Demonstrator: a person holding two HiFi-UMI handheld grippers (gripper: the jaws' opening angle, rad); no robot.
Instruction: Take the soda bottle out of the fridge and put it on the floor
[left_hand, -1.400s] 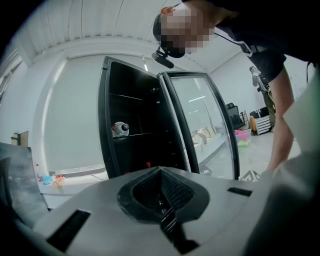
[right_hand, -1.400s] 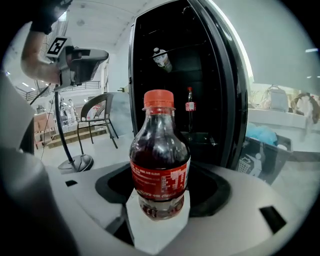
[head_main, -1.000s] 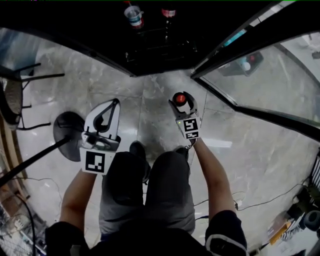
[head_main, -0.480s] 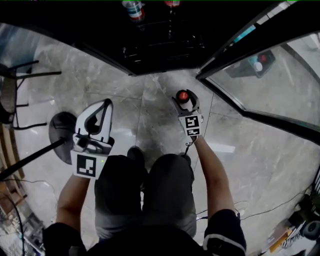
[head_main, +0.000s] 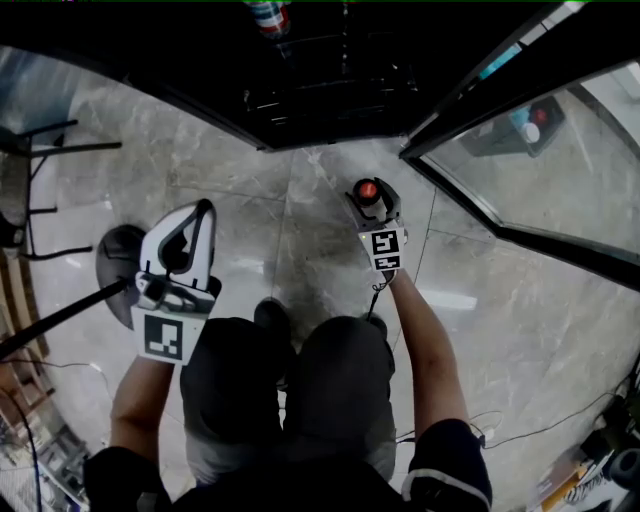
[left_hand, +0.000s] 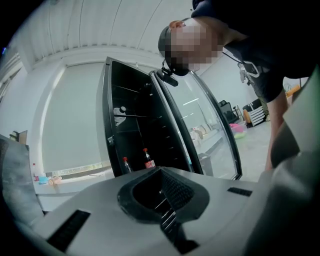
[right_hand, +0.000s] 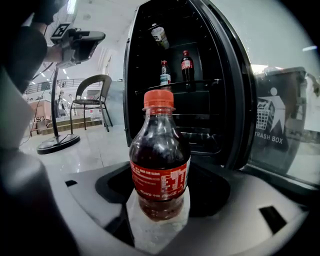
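Observation:
The soda bottle (right_hand: 159, 165), dark cola with a red cap and red label, stands upright between the jaws of my right gripper (right_hand: 159, 202), which is shut on its lower body. In the head view the red-capped bottle (head_main: 366, 190) sits in the right gripper (head_main: 368, 198) over the marble floor (head_main: 300, 240), just in front of the open black fridge (head_main: 320, 90). Pale floor shows under the bottle's base; contact cannot be told. My left gripper (head_main: 198, 215) is held off to the left, shut and empty (left_hand: 167, 200).
Other bottles (right_hand: 165, 74) stand on the fridge shelves (right_hand: 190, 85). The glass fridge door (head_main: 530, 150) swings out to the right, with a trash box (right_hand: 275, 130) behind it. A chair (right_hand: 92, 95) and a round stand base (head_main: 120, 265) are on the left.
The fridge has slid toward the top of the head view. The left gripper has drifted a little left. The right gripper still grips the bottle, at nearly the same place.

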